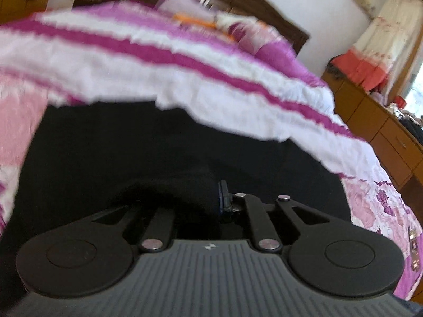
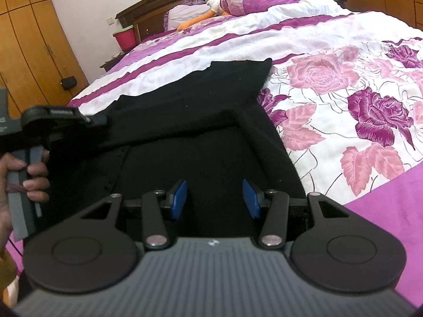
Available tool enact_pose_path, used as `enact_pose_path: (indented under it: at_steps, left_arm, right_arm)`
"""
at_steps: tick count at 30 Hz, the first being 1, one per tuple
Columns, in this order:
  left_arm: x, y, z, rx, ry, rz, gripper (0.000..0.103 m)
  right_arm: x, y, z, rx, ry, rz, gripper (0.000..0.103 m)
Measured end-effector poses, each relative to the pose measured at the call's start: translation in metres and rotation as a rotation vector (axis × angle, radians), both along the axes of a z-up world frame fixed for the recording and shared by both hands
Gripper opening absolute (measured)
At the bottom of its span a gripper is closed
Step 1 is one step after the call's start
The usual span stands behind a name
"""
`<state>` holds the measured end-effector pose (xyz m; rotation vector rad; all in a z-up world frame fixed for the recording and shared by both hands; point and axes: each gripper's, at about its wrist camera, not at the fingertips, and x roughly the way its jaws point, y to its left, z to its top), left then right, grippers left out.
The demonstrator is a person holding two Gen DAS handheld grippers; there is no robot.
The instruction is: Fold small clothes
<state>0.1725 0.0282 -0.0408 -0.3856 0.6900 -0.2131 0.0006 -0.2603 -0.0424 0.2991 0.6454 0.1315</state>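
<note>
A black garment (image 2: 201, 111) lies spread on the floral bedspread (image 2: 343, 84). In the right wrist view my right gripper (image 2: 214, 198) is open just above the garment's near part, with its blue pads (image 2: 178, 198) apart and nothing between them. My left gripper (image 2: 87, 121) shows at the left, held by a hand, shut on the garment's left edge and lifting a fold. In the blurred left wrist view the left gripper (image 1: 211, 198) is shut on a bunch of black cloth (image 1: 171, 187); one blue pad (image 1: 223, 194) shows beside it.
A pillow and an orange and white plush toy (image 2: 208, 13) lie at the head of the bed by the dark wooden headboard (image 2: 164, 8). A wooden wardrobe (image 2: 29, 39) stands on the left. A wooden dresser (image 1: 378, 121) with clothes stands beside the bed.
</note>
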Motion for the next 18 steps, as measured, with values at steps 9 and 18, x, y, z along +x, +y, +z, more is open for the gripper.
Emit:
enact_pose_path:
  at_steps: [9, 18]
  left_arm:
    - [-0.034, 0.007, 0.007, 0.047, 0.011, -0.042, 0.056]
    - [-0.093, 0.035, 0.022, 0.185, 0.028, 0.018, 0.061]
  right_arm:
    - [0.000, -0.001, 0.001, 0.003, 0.003, -0.006, 0.049]
    - [-0.004, 0.011, 0.012, -0.021, -0.010, -0.006, 0.050]
